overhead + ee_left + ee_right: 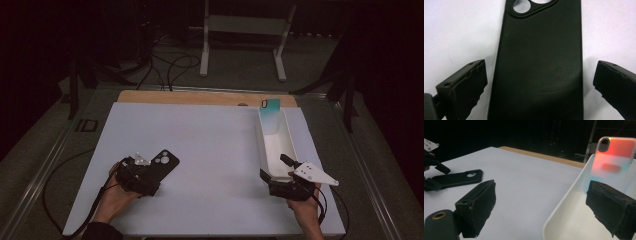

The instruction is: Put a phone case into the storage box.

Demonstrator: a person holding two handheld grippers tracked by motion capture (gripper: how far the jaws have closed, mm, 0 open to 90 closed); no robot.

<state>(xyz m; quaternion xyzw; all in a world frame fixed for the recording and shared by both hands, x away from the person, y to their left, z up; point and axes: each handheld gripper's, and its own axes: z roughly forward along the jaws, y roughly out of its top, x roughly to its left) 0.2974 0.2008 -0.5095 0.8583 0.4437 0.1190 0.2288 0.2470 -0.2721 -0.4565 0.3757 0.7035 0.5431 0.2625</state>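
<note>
Across the middle of the high view lies a white board on a wooden table, with grey floor, cables and a white stand in the dark upper part. At lower right, the right gripper is spread over the near rim of a long white tray, where a coloured phone case leans upright at the far end. At lower left, the left gripper is spread around a black phone case lying flat on the board, its jaws either side and apart from it.
</note>
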